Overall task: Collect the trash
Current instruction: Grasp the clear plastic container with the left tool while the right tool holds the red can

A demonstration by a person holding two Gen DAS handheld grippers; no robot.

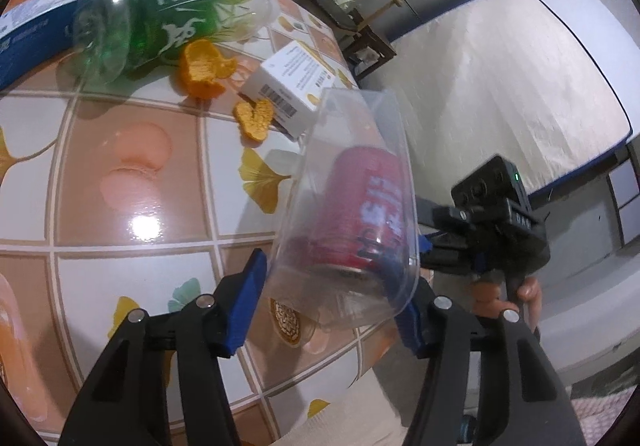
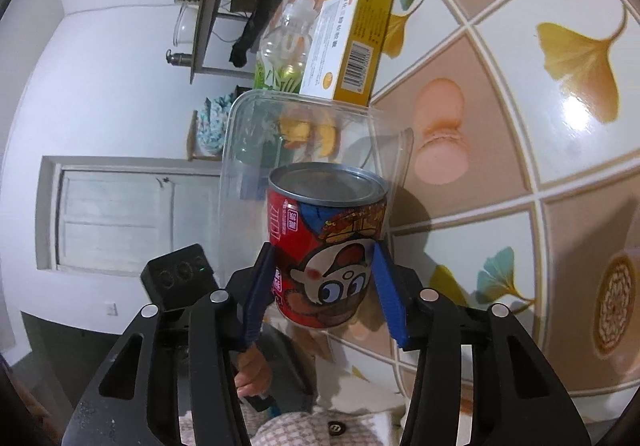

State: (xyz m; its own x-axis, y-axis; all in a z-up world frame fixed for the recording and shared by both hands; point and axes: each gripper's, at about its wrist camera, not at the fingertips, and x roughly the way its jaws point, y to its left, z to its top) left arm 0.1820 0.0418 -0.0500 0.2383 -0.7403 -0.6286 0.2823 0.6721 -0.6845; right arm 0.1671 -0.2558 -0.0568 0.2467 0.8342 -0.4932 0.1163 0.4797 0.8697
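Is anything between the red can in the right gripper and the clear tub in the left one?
Nothing visible does: the red can overlaps the clear tub directly; the yellow box lies beyond on the table.

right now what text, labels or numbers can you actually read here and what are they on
Red can: white Chinese characters beside a cartoon face, too blurred to quote.
White and yellow box: barcode and small print, unreadable.
Green bottle: white characters, not legible.
Blue box: white lettering, too blurred.
No text can be quoted for certain.
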